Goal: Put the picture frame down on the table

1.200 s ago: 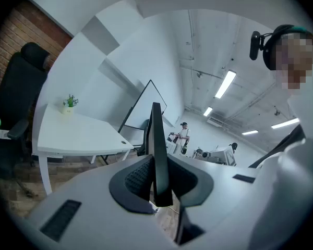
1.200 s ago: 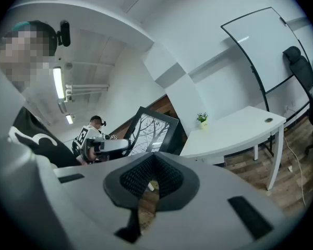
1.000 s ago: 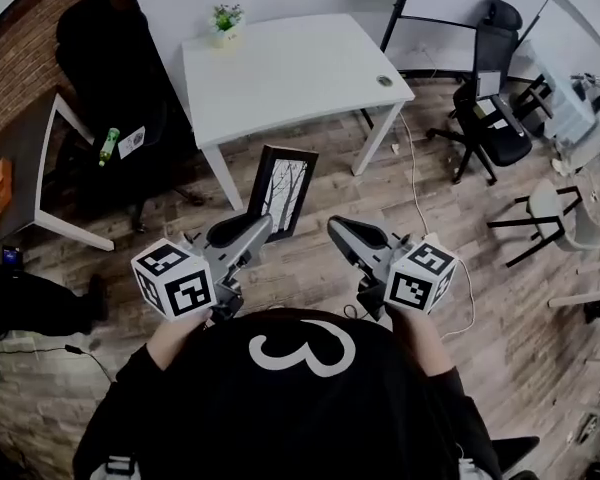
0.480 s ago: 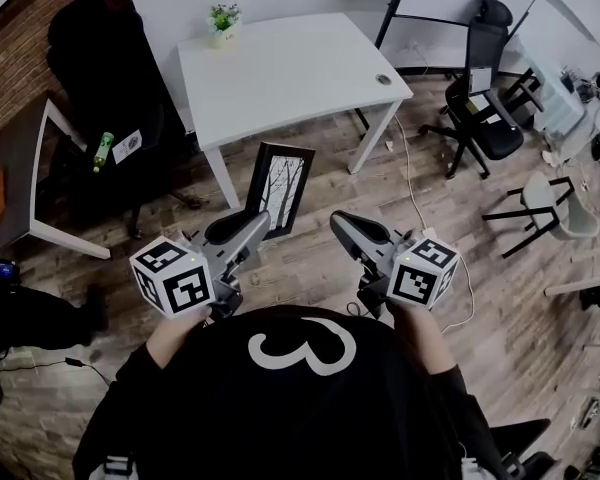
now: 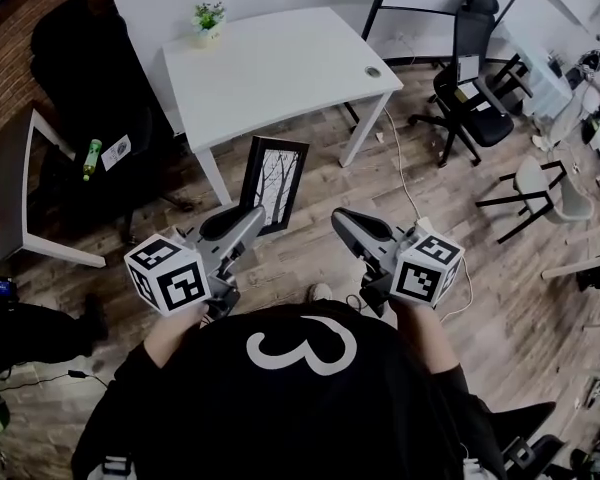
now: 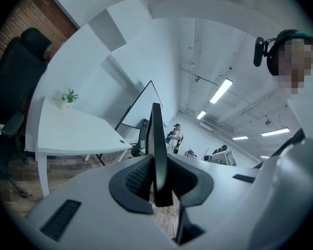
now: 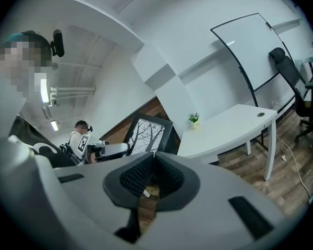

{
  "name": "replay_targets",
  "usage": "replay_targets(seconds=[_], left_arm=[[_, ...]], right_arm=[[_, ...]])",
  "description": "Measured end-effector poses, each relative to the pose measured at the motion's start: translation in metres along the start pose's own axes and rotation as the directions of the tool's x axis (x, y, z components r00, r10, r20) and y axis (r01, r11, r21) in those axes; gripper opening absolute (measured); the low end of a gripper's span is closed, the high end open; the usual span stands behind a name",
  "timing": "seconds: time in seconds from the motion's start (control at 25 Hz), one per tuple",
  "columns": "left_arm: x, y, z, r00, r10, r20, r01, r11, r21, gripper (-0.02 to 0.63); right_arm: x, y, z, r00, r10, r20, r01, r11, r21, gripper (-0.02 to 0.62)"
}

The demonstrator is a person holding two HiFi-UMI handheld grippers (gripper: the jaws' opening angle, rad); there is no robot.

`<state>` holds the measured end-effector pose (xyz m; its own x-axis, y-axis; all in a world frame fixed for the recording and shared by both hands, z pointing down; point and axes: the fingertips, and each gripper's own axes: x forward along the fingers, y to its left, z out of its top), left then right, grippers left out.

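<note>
A black picture frame [image 5: 273,184] with a print of bare trees is held upright in the air in front of me, above the wooden floor. My left gripper [image 5: 254,220] is shut on its lower edge; in the left gripper view the frame [image 6: 157,145] stands edge-on between the jaws. The right gripper view shows the frame [image 7: 148,135] face-on. My right gripper [image 5: 342,220] hovers to the right of the frame, shut and holding nothing. The white table [image 5: 280,68] stands ahead, beyond the frame.
A small potted plant [image 5: 207,18] sits on the table's far left corner. A black office chair [image 5: 470,93] and a white chair [image 5: 540,190] stand to the right. A dark desk [image 5: 0,198] is at the left. A whiteboard [image 7: 253,46] stands behind the table.
The frame, still in my left gripper, has moved slightly forward towards the white table. My whole view has shifted a little closer to the table.
</note>
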<state>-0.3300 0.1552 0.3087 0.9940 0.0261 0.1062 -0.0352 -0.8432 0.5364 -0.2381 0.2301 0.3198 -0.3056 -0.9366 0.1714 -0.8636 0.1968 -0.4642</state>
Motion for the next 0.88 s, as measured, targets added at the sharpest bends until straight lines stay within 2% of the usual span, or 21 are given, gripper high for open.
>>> replay_targets(seconds=[0.36, 0.64, 0.88], left_arm=[[0.042, 0.006, -0.002, 1.000, 0.017, -0.021, -0.018, 1.000, -0.017, 0.069], [0.120, 0.014, 0.004, 0.998, 0.044, -0.052, -0.047, 0.998, -0.048, 0.069], [0.127, 0.019, 0.003, 0.997, 0.074, 0.004, -0.074, 0.997, -0.037, 0.069]], right_arm=[[-0.004, -0.036, 0.002, 1.000, 0.011, -0.013, -0.010, 0.999, 0.030, 0.025], [-0.010, -0.111, 0.032, 0.999, 0.033, -0.037, -0.030, 0.997, 0.070, 0.025], [-0.005, -0.120, 0.036, 0.996, 0.074, -0.057, -0.072, 0.997, 0.022, 0.025]])
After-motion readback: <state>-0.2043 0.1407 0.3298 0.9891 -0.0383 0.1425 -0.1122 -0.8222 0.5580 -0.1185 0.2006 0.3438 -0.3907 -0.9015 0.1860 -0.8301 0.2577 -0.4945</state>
